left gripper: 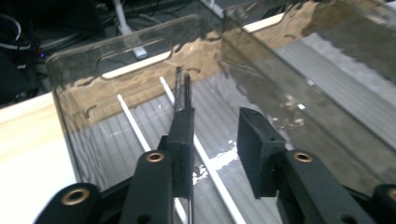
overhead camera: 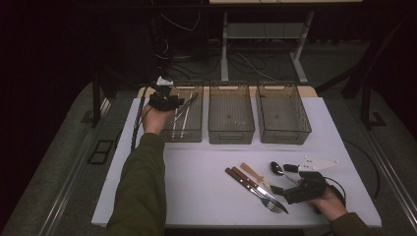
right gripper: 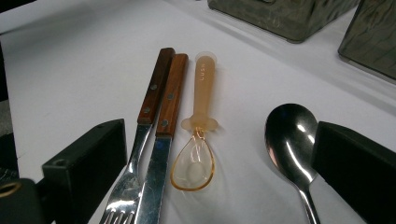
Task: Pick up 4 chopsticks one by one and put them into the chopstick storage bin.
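Closest in, the right tongs (overhead camera: pixel 279 190) sit wide open on the white table (overhead camera: pixel 196 187), nothing gripped, with a fork (right gripper: pixel 135 154), a knife (right gripper: pixel 161 154), a clear orange spoon (right gripper: pixel 196 140) marked "LUSH" and a steel spoon (right gripper: pixel 292 140) lying between the jaws. Further back, the left tongs (left gripper: pixel 215 135) hang over the left clear bin (overhead camera: pixel 189 130), jaws partly apart, dark chopsticks (left gripper: pixel 183 88) resting against one pad. White sticks (left gripper: pixel 135 126) lie in there too; the bin wall blurs their far ends.

A pair of dark metal chopsticks (left gripper: pixel 182 88) leans tilted in the far-left clear bin (overhead camera: pixel 194 133), tips raised toward its far wall, beside white sticks (left gripper: pixel 133 122) lying flat on the bin's ribbed floor.
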### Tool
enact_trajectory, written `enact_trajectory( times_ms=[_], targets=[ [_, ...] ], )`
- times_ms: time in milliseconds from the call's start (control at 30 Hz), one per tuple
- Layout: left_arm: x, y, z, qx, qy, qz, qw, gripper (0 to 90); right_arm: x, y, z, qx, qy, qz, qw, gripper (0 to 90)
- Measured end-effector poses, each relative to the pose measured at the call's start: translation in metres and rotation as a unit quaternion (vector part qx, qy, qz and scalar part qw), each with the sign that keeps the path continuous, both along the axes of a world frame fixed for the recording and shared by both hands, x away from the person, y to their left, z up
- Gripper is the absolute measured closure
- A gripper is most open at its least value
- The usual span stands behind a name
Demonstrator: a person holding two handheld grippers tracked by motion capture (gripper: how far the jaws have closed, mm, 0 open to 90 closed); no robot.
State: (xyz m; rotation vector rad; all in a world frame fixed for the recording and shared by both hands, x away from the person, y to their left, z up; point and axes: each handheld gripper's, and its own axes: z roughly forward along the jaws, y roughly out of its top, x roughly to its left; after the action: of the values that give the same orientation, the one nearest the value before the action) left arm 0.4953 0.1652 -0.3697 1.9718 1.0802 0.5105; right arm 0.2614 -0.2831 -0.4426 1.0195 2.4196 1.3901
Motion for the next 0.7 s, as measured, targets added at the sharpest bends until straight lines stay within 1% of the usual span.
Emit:
enact_trajectory(
  times_ms=[100, 133, 167, 200, 300, 333, 367, 400, 433, 467, 533, 567, 600, 633, 667, 700],
  targets=[
    [-0.007, -0.002, 0.003, -0.013, -0.002, -0.017, 0.9998, 58.3, 0.000, 0.000, 0.000, -0.002, -0.001, 0.001, 1.0000, 3.9],
    [-0.009, -0.003, 0.005, -0.009, -0.007, -0.021, 0.9997, 56.3, 0.000, 0.000, 0.000, -0.002, -0.001, 0.001, 1.0000, 3.8],
    [-0.012, -0.003, 0.006, -0.011, -0.009, -0.027, 0.9995, 55.2, 0.000, 0.001, 0.000, -0.003, 0.000, 0.001, 1.0000, 3.9],
    [-0.015, -0.003, 0.007, -0.020, -0.008, -0.031, 0.9993, 53.7, 0.000, 0.001, 0.000, -0.004, -0.001, 0.002, 1.0000, 3.8],
    [-0.023, -0.002, 0.010, -0.024, -0.013, -0.046, 0.9986, 50.3, -0.001, 0.001, 0.000, -0.005, -0.002, 0.003, 1.0000, 3.9],
    [-0.026, -0.003, 0.010, -0.029, -0.012, -0.050, 0.9983, 49.0, -0.001, 0.002, 0.000, -0.005, -0.001, 0.002, 1.0000, 3.8],
    [-0.028, -0.003, 0.011, -0.030, -0.011, -0.054, 0.9980, 47.3, -0.001, 0.002, 0.000, -0.005, -0.002, 0.002, 1.0000, 3.8],
    [-0.032, -0.004, 0.012, -0.025, -0.014, -0.057, 0.9979, 46.6, -0.001, 0.002, 0.000, -0.005, -0.003, 0.002, 1.0000, 3.9],
    [-0.035, -0.005, 0.013, -0.029, -0.019, -0.058, 0.9977, 45.8, -0.001, 0.002, 0.000, -0.005, -0.002, 0.001, 1.0000, 3.9],
    [-0.038, -0.005, 0.014, -0.031, -0.019, -0.062, 0.9974, 44.8, -0.001, 0.002, 0.000, -0.005, -0.002, 0.001, 1.0000, 3.8],
    [-0.044, -0.007, 0.014, -0.041, -0.018, -0.075, 0.9962, 42.4, -0.001, 0.002, 0.000, -0.006, -0.002, 0.001, 1.0000, 3.8],
    [-0.046, -0.007, 0.014, -0.043, -0.015, -0.081, 0.9956, 40.9, -0.001, 0.002, 0.000, -0.006, -0.002, 0.001, 1.0000, 3.8],
    [-0.050, -0.008, 0.014, -0.042, -0.015, -0.086, 0.9953, 39.6, -0.001, 0.001, 0.000, -0.005, -0.003, 0.001, 1.0000, 3.9],
    [-0.054, -0.009, 0.015, -0.038, -0.020, -0.090, 0.9950, 38.9, -0.001, 0.001, 0.000, -0.005, -0.003, 0.000, 1.0000, 3.8],
    [-0.057, -0.009, 0.015, -0.039, -0.021, -0.094, 0.9946, 38.4, -0.001, 0.001, 0.000, -0.005, -0.003, 0.000, 1.0000, 3.8],
    [-0.060, -0.009, 0.015, -0.044, -0.020, -0.099, 0.9939, 37.7, -0.001, 0.001, 0.000, -0.004, -0.003, 0.000, 1.0000, 3.8]
  ],
)
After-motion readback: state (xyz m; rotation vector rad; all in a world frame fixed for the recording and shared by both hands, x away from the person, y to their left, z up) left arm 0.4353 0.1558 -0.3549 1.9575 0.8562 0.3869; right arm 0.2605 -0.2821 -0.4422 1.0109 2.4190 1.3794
